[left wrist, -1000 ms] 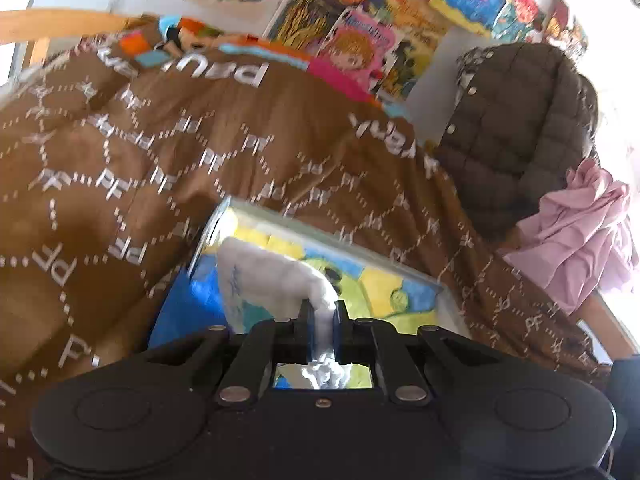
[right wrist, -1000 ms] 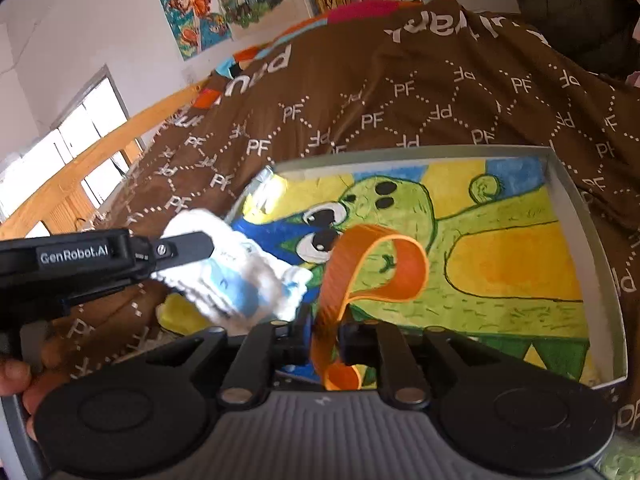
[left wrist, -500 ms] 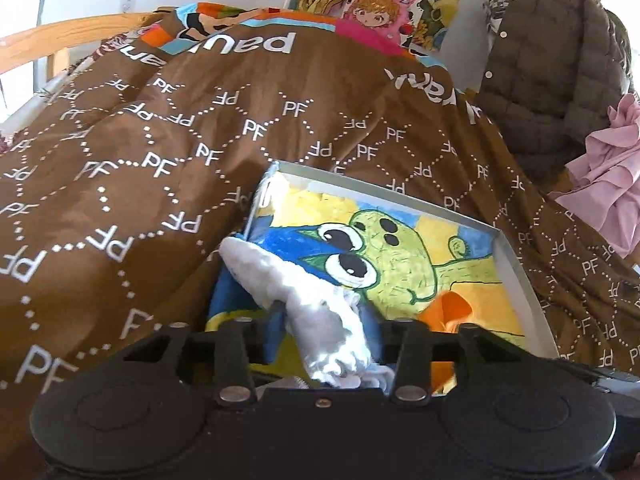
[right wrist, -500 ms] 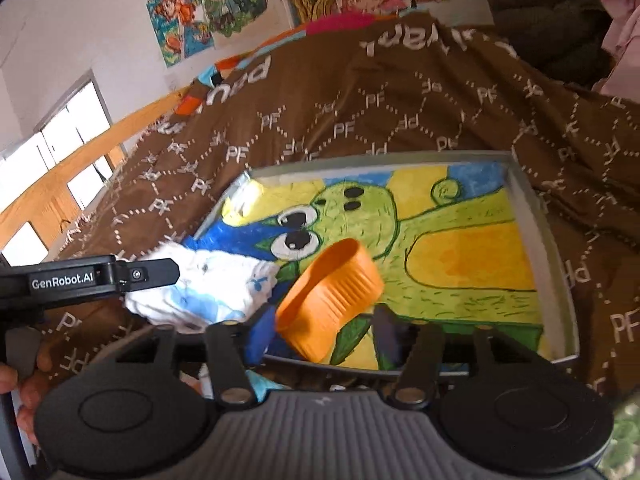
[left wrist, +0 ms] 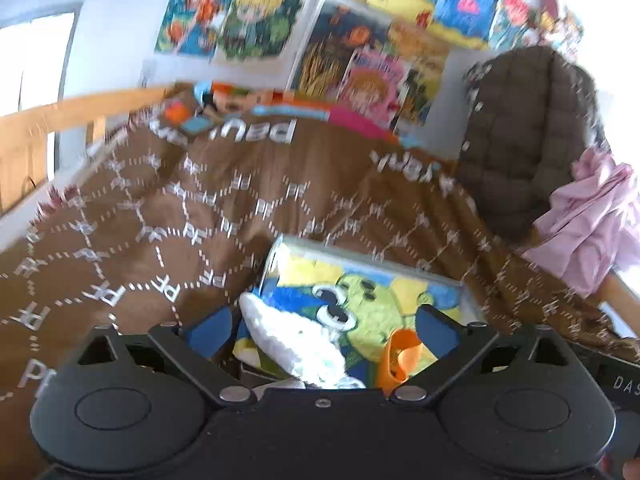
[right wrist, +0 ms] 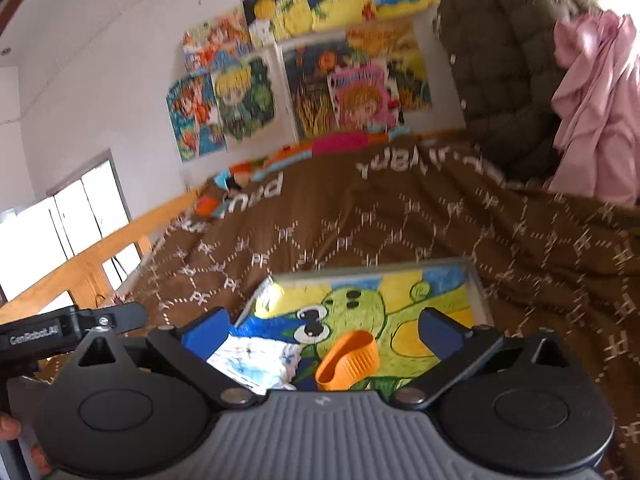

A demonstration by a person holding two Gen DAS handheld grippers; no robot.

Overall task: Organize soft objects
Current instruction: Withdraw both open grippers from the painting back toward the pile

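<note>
A white cloth with faint blue marks lies crumpled at the near left of a shallow box, whose floor bears a painted green cartoon creature on yellow and blue. Just right of it sits an orange band, a ribbed loop standing on edge; in the right wrist view the cloth and band lie close together, though whether they touch is hard to say. The left tongs are spread wide and empty, their blue pads flanking the cloth and band from above, apparently clear of both. The right tongs are likewise released, parted wide over the near end of the box and gripping nothing. The left tool's black body shows at the left edge of the right wrist view. The box rests on a bed under a brown blanket patterned with white "PF" letters and dashed diamonds, with a wooden rail along its left side. On the far white wall hang bright cartoon posters; at the far right a dark quilted jacket and a pink garment hang together.
</note>
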